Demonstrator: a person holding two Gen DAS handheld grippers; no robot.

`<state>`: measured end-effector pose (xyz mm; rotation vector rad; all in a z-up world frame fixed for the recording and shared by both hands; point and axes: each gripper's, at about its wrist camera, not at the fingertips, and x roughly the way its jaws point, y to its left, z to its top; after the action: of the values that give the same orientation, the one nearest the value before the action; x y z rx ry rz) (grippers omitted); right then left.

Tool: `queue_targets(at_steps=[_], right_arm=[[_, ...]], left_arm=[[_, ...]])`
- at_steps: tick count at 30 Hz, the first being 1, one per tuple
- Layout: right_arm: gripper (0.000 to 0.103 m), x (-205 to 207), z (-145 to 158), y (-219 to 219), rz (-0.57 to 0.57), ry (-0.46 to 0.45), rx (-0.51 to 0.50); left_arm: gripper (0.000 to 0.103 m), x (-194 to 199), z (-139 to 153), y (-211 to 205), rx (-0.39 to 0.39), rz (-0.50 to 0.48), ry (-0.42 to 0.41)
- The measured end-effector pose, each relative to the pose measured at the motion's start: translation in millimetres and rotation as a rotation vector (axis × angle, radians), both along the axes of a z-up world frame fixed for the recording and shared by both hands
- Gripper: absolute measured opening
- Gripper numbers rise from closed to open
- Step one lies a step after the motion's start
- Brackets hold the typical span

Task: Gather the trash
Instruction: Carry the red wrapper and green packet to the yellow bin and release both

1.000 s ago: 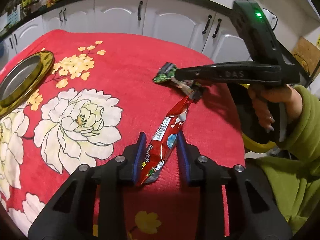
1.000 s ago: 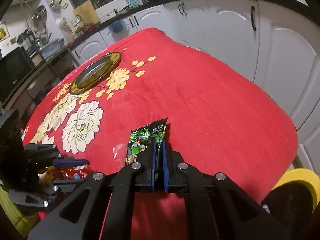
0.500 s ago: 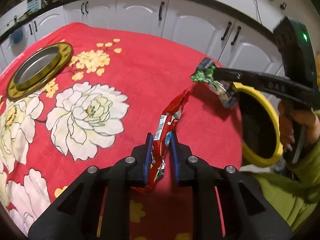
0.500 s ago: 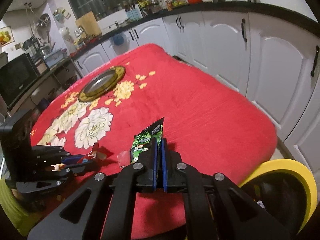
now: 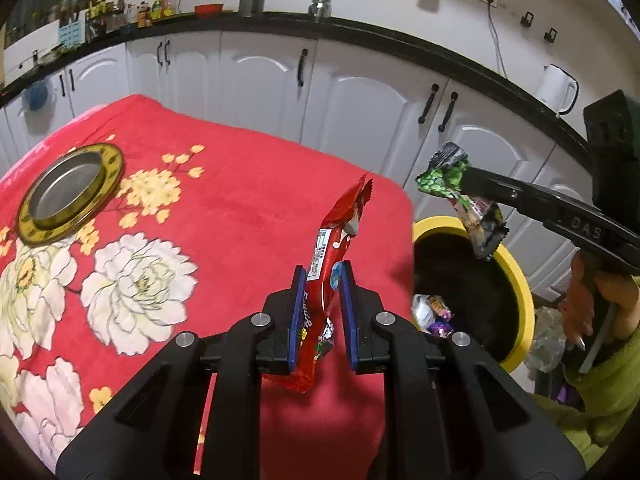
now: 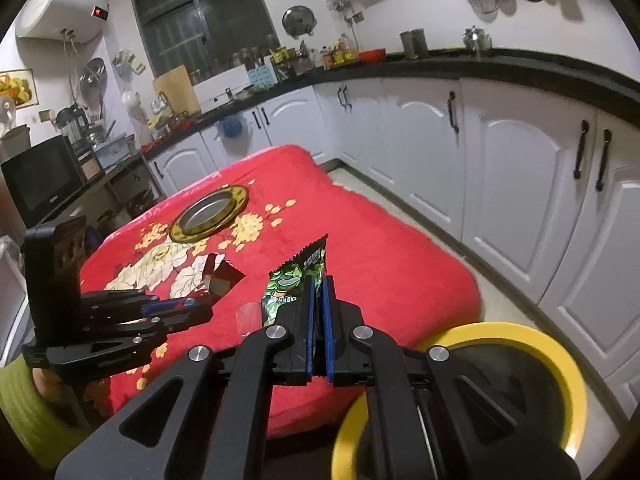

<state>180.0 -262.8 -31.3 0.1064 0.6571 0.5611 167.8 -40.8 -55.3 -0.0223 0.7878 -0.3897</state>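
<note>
Trash here means two snack wrappers, and both are up in the air. The red wrapper (image 5: 334, 240) is pinched near its lower half between the fingers of the left gripper (image 5: 322, 280), which are clamped on it, and its top end sticks up over the near right part of the worktop (image 5: 248, 184) with the red flower cloth. The green wrapper (image 6: 296, 284) is held by the right gripper (image 6: 318, 308), fingers pressed tight together on it; in the left camera it hangs just above the far rim of the yellow bin (image 5: 520, 292), which sits right of the worktop and has some wrappers inside. Both wrappers look very light, thin and crinkly, so they bend and flop and could slide out if the squeeze gets loose. I think the best place to hold one is the flat middle, not the jagged end, which may tear. The green one looks ready to drop into the bin once those fingers part. The red one needs to go to the right first. A round metal plate (image 5: 68, 192) with a gold rim sits at the far left.
</note>
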Motion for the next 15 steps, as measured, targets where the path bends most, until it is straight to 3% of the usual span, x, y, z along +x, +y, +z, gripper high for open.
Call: queue_targets(at_steps=[7, 15], right_arm=[[0.005, -18, 4, -38, -0.064, -0.029, -0.013], [0.005, -32, -9, -93, -0.169, 0.001, -0.002]], left_arm=[[0.011, -3, 8, -35, -0.035, -0.034, -0.029], [0.011, -2, 11, -89, -0.057, -0.093, -0.048]])
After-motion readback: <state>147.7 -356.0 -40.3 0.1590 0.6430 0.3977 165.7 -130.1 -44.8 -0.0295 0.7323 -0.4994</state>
